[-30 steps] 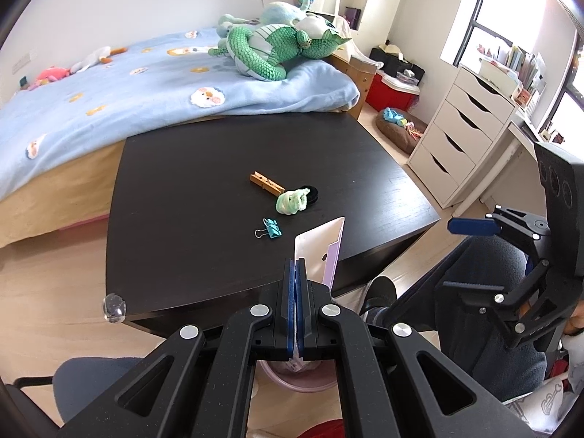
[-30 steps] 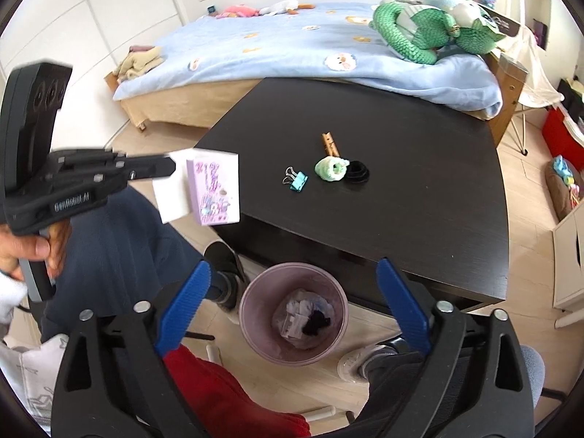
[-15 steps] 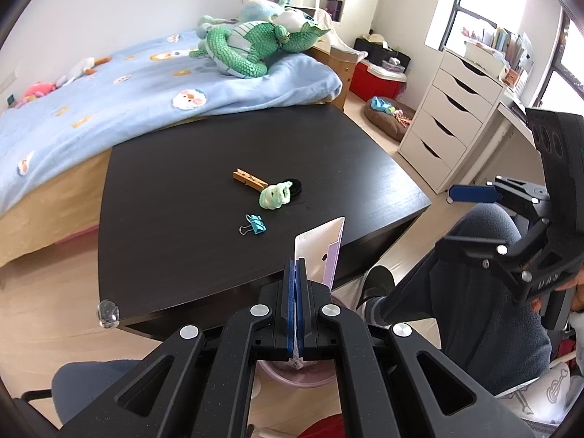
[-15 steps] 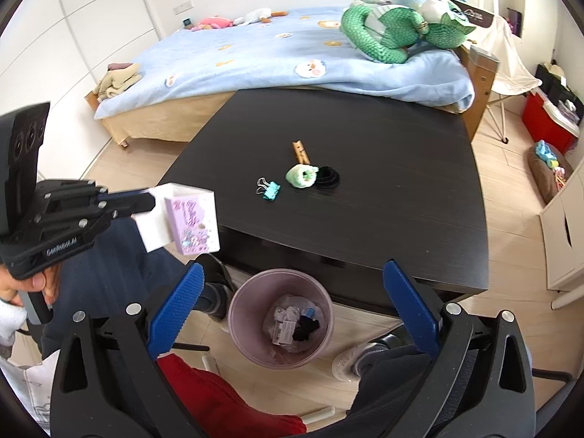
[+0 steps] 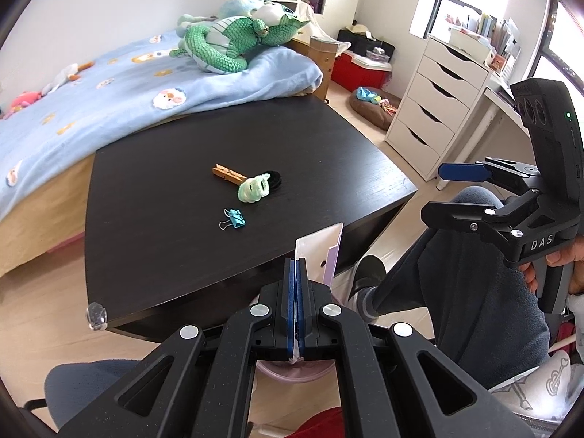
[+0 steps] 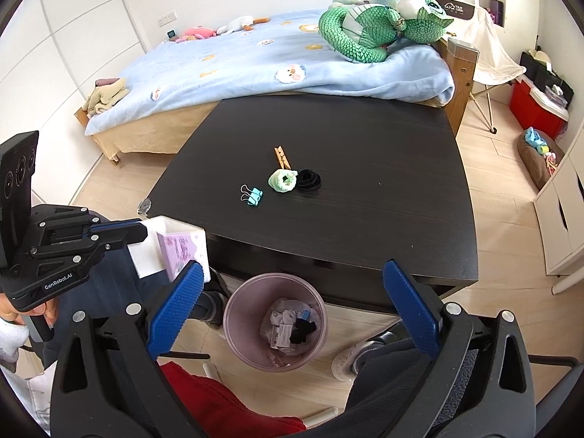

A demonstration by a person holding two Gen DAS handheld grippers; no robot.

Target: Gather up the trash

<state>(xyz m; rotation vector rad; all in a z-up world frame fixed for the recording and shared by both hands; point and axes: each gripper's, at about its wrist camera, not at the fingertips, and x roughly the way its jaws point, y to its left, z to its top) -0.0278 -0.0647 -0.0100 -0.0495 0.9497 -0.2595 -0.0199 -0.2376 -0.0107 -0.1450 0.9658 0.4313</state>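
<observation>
Left gripper is pinched tight on a small white-and-lilac cardboard box, held in the air just off the near corner of the black table. Right gripper, jaws spread wide and holding nothing, looks down on the pink plastic bin on the floor, scraps already inside. Out on the tabletop: teal binder clip, wooden clothespin, mint green scrunchie touching a black scrunchie.

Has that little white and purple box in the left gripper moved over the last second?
Yes. In the right wrist view the box has come down and nearer the pink bin, judged against the table corner.
</observation>
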